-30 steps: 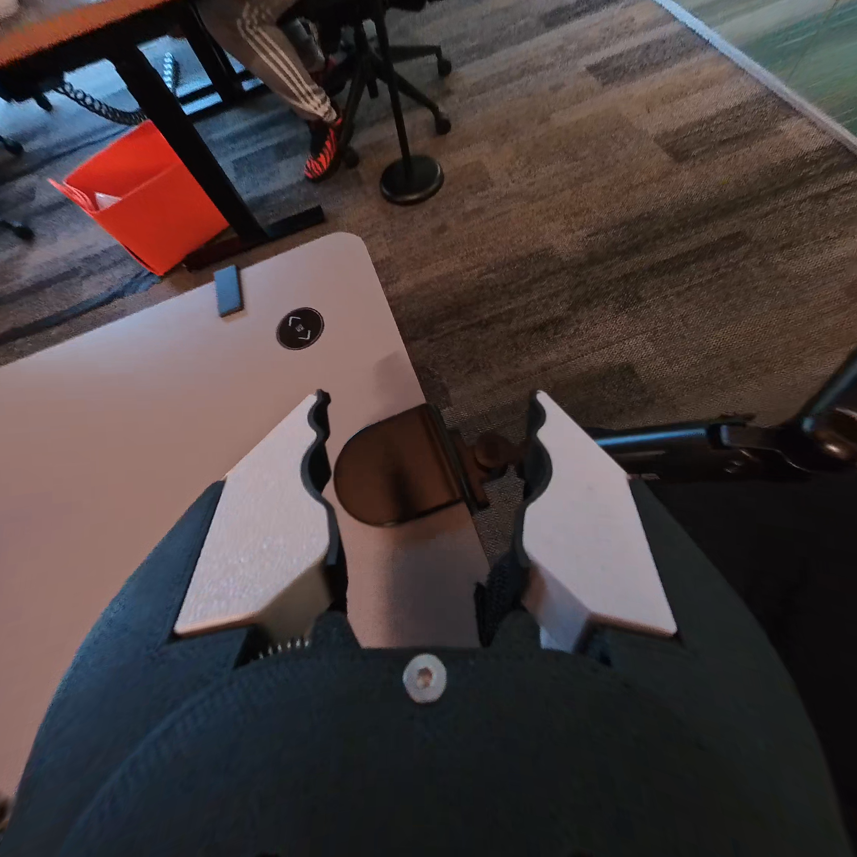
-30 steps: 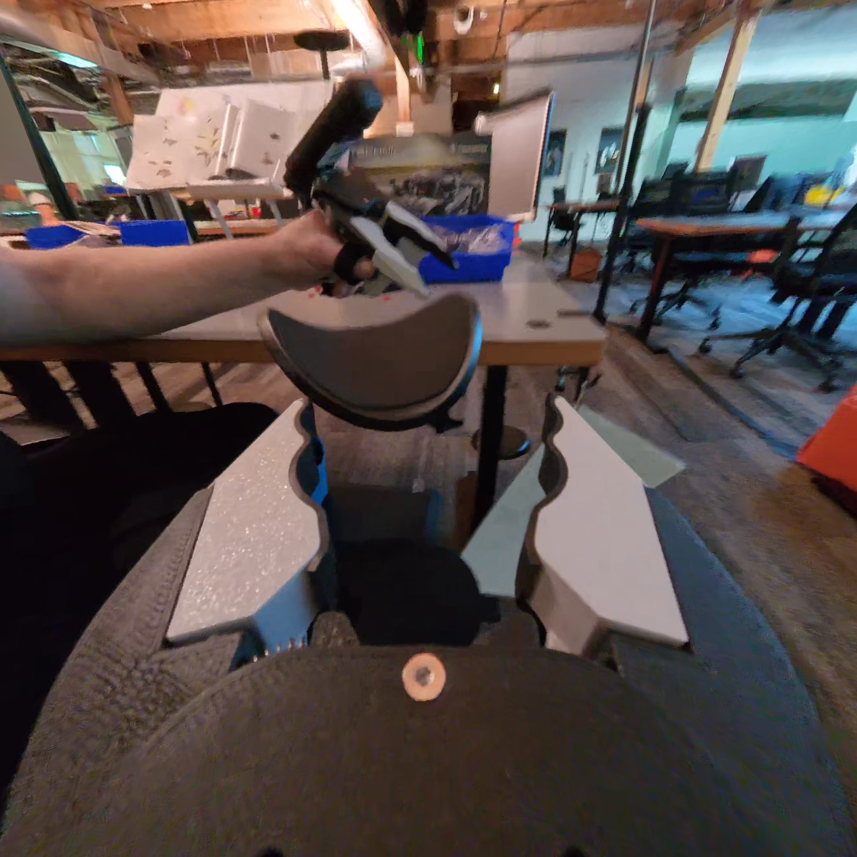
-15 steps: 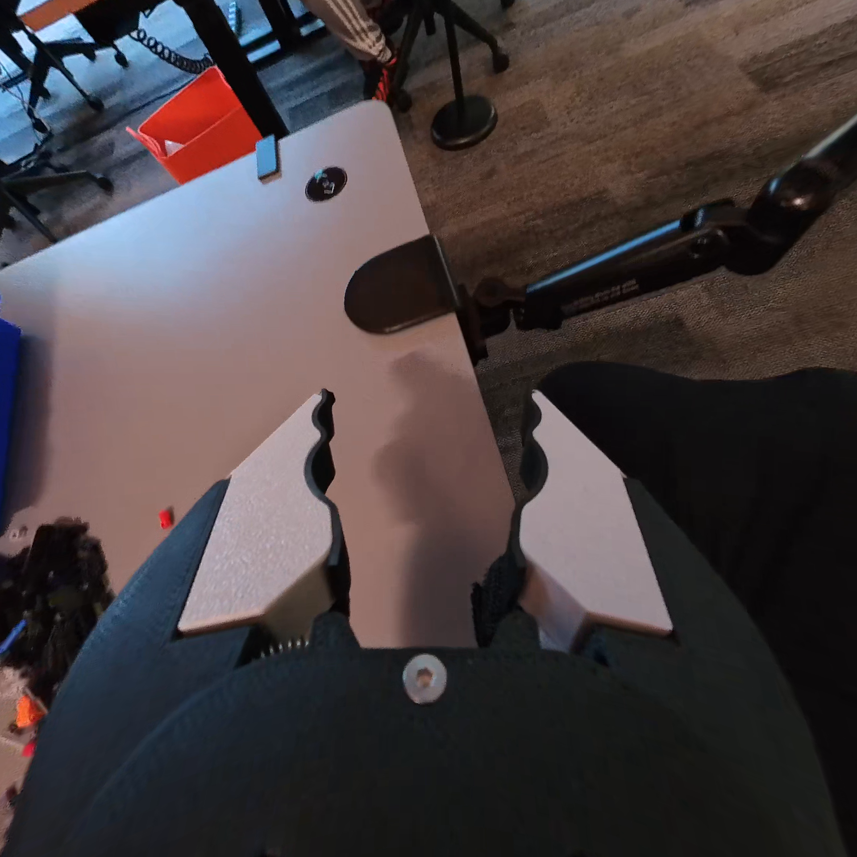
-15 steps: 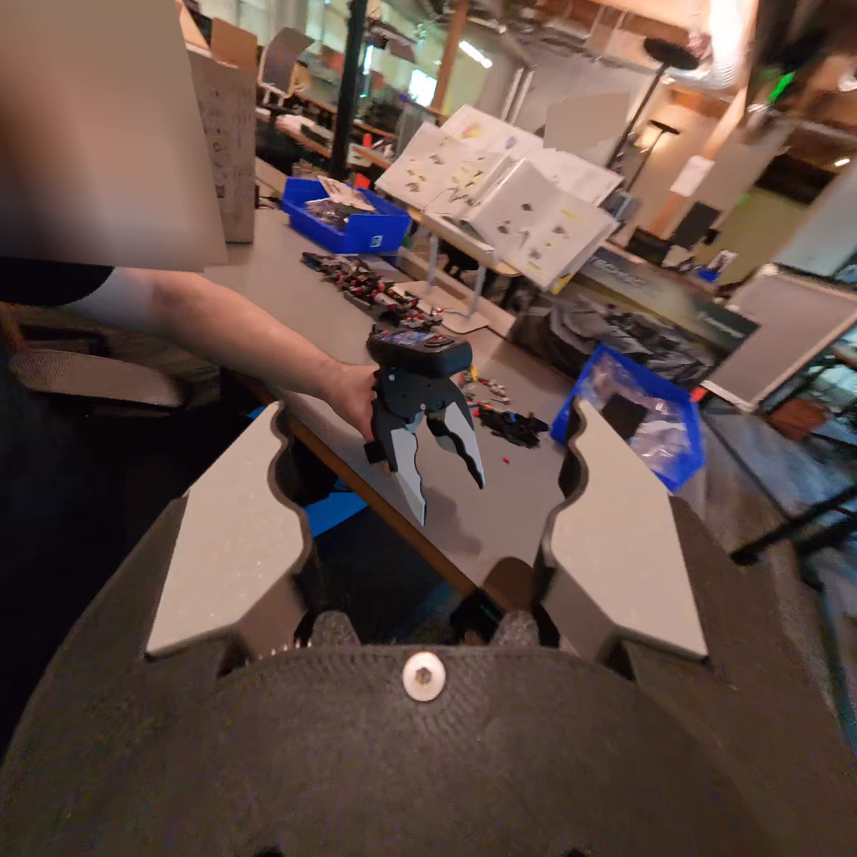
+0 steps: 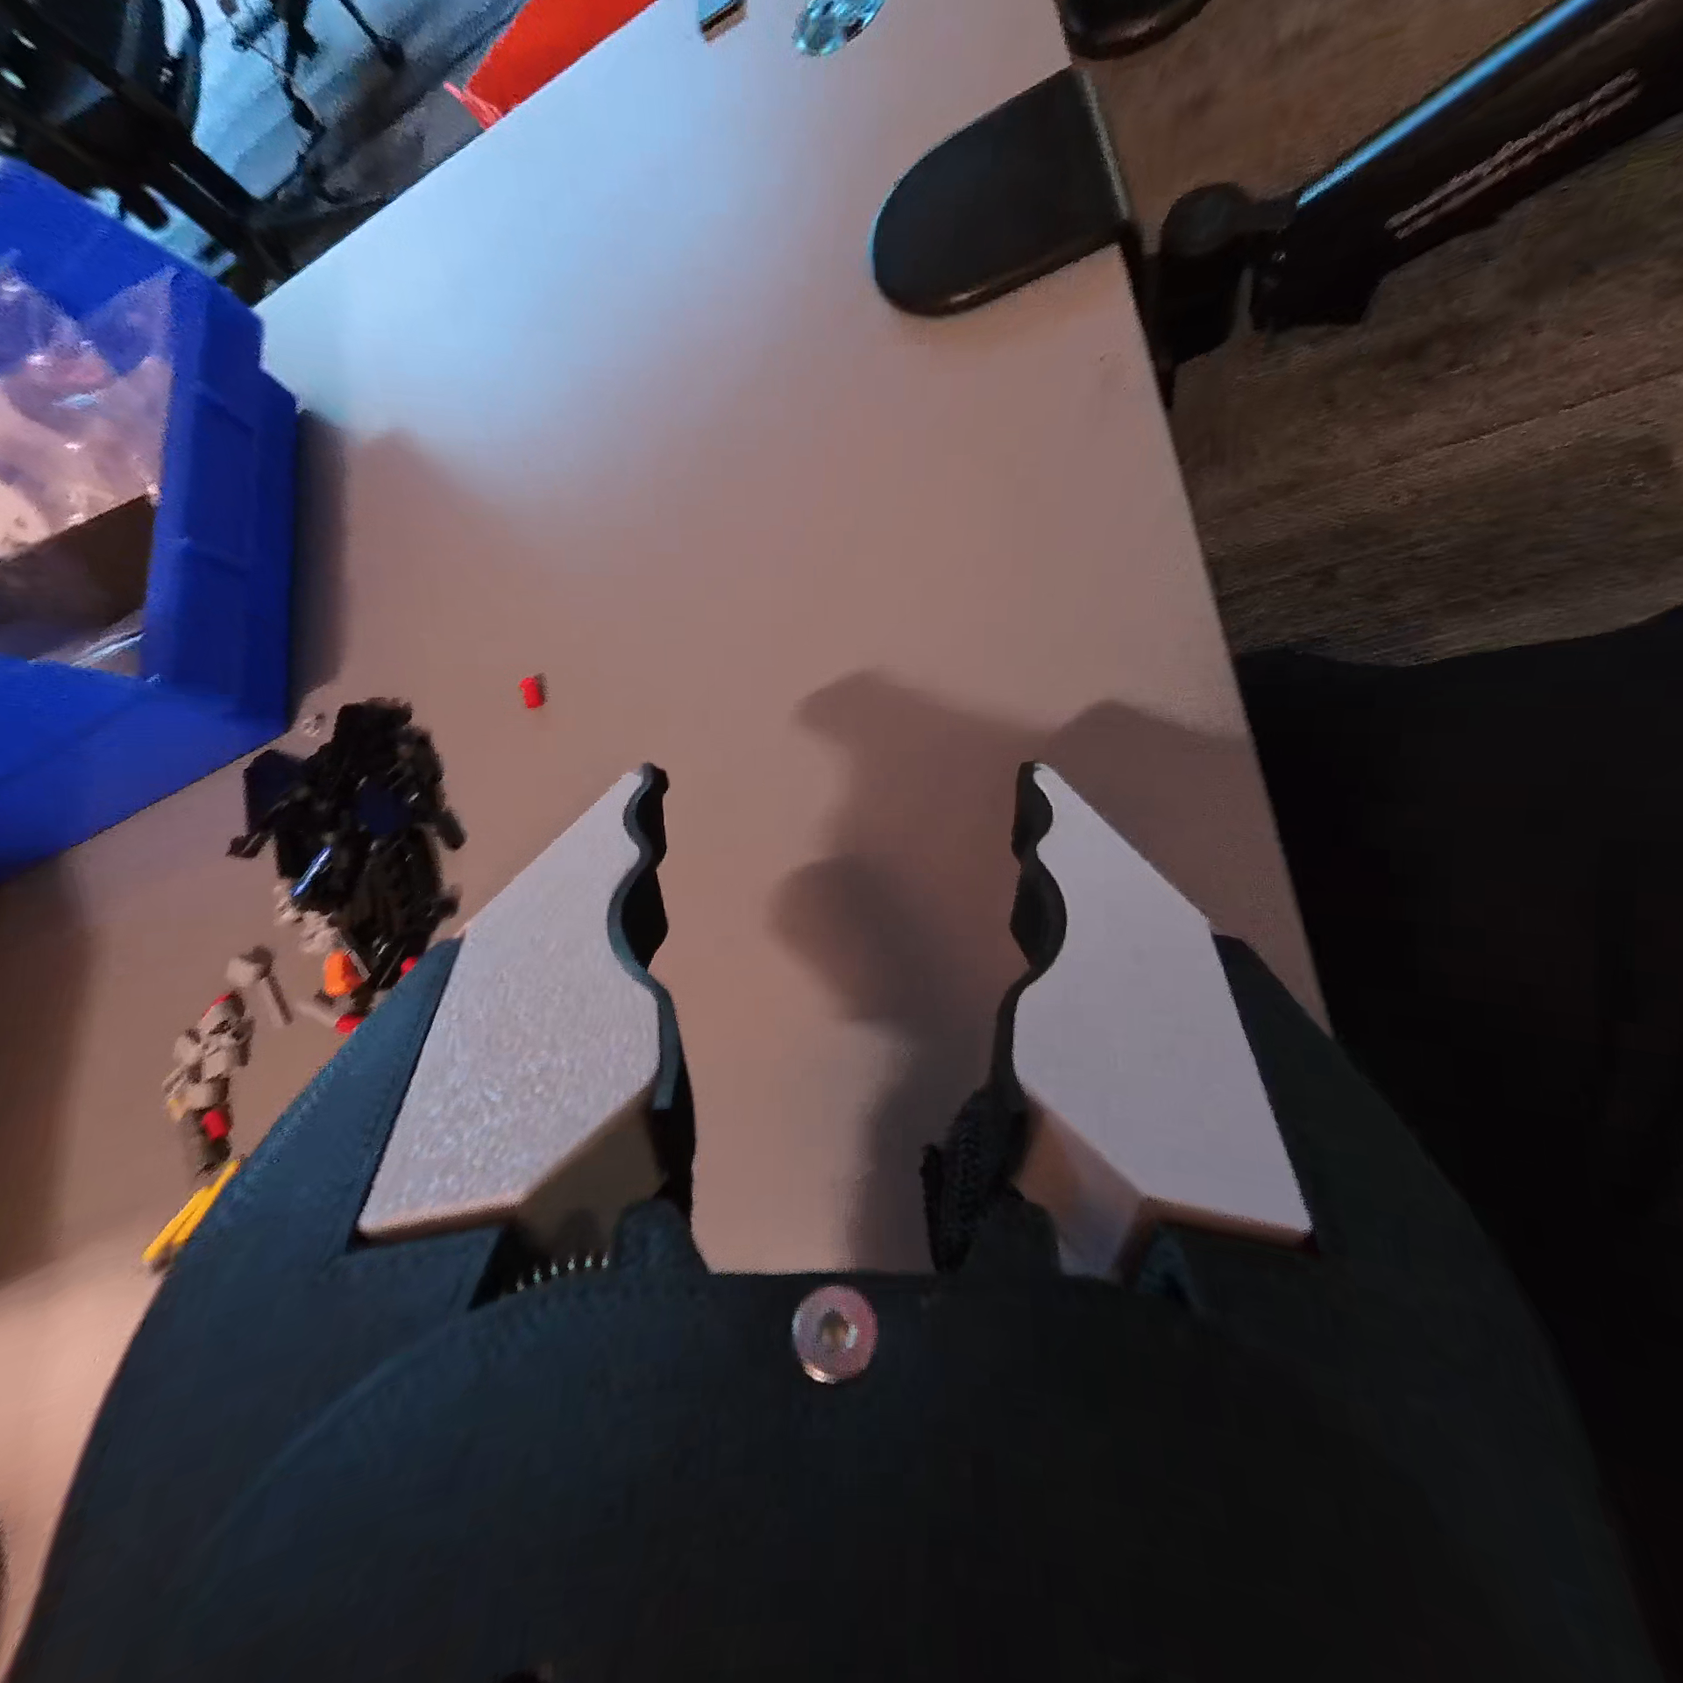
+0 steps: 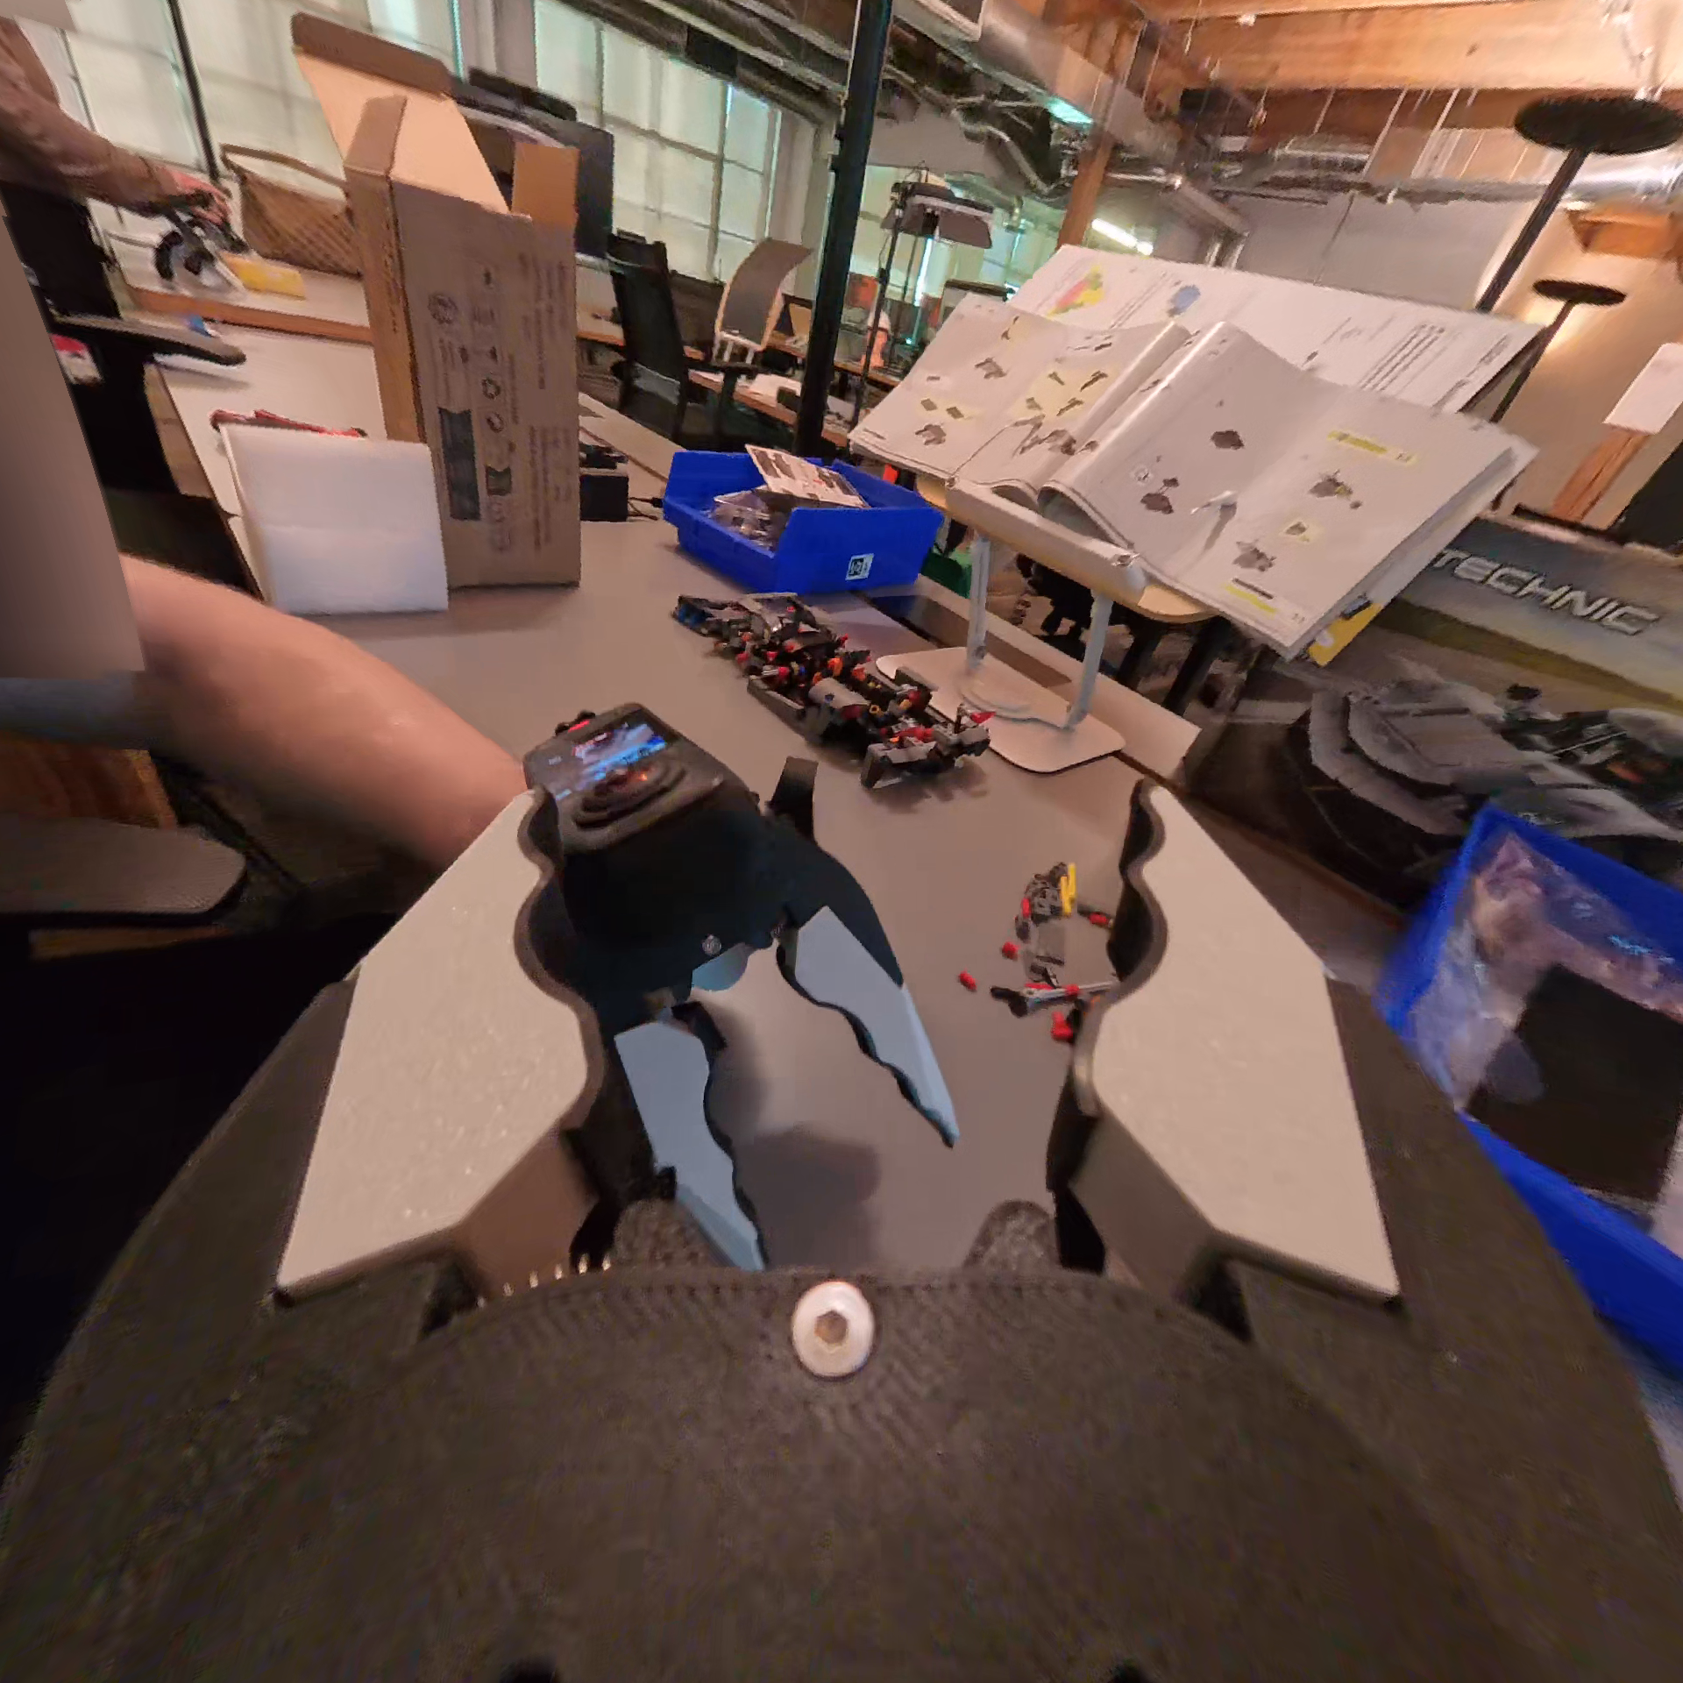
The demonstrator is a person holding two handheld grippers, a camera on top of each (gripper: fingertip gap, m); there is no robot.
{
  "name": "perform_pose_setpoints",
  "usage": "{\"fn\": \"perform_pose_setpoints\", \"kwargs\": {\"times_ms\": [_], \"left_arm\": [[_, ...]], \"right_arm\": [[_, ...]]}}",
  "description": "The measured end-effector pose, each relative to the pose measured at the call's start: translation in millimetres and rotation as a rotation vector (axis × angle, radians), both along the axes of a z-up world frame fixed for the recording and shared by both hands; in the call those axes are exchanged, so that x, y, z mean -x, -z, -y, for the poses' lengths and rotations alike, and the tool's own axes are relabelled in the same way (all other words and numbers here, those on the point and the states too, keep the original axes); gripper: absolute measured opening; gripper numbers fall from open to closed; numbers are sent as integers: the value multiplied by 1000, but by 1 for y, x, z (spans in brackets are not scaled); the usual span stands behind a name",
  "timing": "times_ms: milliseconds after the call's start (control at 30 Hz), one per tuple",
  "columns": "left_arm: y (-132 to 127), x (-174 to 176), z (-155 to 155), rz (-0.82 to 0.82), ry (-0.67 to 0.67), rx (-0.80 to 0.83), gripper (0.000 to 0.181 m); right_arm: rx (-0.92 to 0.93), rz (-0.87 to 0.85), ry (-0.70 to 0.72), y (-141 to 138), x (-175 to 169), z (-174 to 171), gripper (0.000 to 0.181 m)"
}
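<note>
Both tools [image 5: 838,792] [image 6: 829,820] agape, empty, above table [image 5: 729,455]

Both grippers — left gripper [image 5: 838,783], right gripper [image 6: 833,810] — fingers spread, empty.

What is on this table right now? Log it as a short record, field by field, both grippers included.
surface: grey table
left gripper: open, empty, above bare tabletop near the table's edge
right gripper: open, empty, aimed at the left gripper
nearest to left gripper: black brick pile, loose small parts
single piece: red brick
bins: blue bin, second blue bin
further back: part-built model, open instruction book on a stand, cardboard box
</note>
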State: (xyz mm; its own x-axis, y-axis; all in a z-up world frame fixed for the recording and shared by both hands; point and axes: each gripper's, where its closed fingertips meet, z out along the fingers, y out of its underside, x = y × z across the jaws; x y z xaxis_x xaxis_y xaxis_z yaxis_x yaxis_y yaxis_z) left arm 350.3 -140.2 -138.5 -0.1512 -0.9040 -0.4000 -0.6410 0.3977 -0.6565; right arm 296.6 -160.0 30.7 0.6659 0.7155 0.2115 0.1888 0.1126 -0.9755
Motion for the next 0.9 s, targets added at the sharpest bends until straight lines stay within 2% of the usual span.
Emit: {"fn": "perform_pose_setpoints", "kwargs": {"times_ms": [133,167,233,333,500,767,900], "left_arm": [[12,16,-19,-37,-34,-52,79],[13,16,-23,-25,-43,-61,72],[14,17,-27,-22,-68,-30,74],[8,18,-34,0,-85,-18,75],[10,22,-43,9,-119,51,73],[6,24,-51,29,-135,82,72],[8,26,-52,30,-135,89,74]], "right_arm": [[30,-79,-8,20,-1,-13,124],[37,-104,-1,21,-4,-18,122],[35,-145,8,9,-11,-18,121],[-17,-189,77,-13,-32,-23,115],[17,-233,271,0,-63,-49,116],[13,-278,495,-14,-94,-78,108],[98,-242,577,-11,-107,-102,111]]}}
